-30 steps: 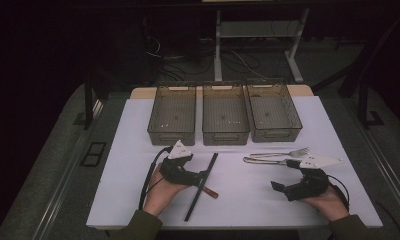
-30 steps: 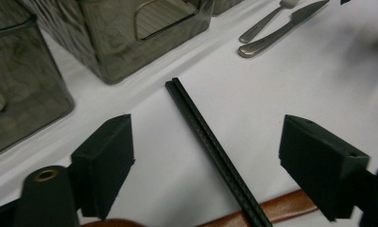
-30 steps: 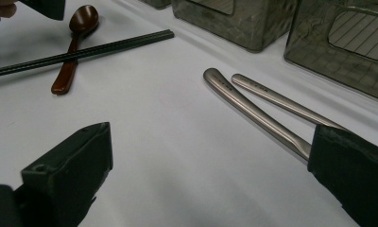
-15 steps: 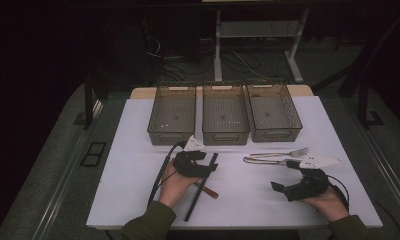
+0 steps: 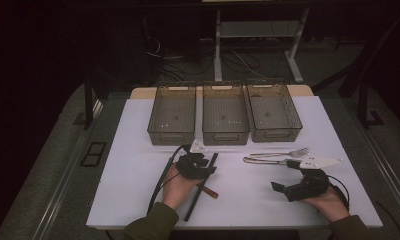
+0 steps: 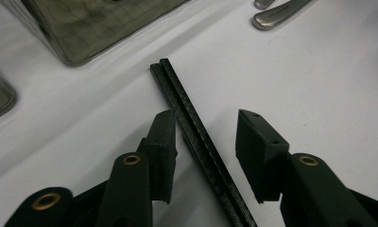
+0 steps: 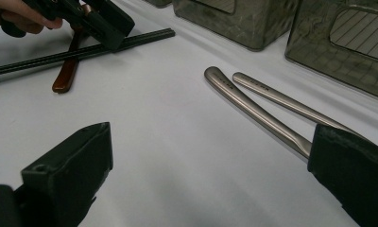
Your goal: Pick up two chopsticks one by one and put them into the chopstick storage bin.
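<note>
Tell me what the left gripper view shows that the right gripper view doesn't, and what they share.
Left gripper view: the open left tool straddles the pair of long black chopsticks lying on the white table, with its jaws on either side and not yet closed.

Right gripper view: the open right tool points at two silver metal utensil handles, and a reddish-brown wooden handle lies under the chopsticks beside the person's hand.

Both: the chopsticks, the table, the silver handles and the smoky translucent plastic bins.
</note>
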A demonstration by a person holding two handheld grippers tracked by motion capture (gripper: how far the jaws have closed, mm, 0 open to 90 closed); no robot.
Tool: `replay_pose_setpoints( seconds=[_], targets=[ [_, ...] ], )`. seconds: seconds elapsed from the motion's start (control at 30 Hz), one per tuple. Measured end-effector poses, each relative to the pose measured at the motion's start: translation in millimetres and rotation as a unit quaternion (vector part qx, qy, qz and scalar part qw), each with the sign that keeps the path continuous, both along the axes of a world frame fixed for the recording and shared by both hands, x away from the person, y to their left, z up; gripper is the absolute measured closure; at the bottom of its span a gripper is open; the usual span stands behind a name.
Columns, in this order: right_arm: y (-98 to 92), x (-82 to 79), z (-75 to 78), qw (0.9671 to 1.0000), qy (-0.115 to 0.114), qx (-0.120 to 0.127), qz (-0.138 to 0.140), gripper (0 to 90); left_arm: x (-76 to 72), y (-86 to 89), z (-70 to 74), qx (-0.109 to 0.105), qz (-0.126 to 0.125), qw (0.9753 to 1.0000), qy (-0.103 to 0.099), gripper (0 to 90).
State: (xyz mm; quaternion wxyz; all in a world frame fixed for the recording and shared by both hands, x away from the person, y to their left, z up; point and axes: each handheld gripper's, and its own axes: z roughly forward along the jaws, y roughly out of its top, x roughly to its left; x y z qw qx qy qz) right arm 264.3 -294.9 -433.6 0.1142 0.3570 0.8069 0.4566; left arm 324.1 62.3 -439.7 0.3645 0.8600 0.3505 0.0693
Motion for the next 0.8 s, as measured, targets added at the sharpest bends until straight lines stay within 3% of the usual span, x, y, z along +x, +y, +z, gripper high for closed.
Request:
replay_pose_setpoints(
  seconds=[0.5,0.8],
  targets=[
    [-0.4,0.2,0.3,1.0000,-0.002,0.000,0.000,0.3,0.0,-1.7,-2.9,0.017,-0.003,0.9998,0.006,65.8],
    [-0.5,0.3,0.4,1.0000,-0.001,0.000,-0.001,0.3,-0.3,-1.7,-3.6,0.014,0.006,0.9999,0.009,69.0]
  ],
)
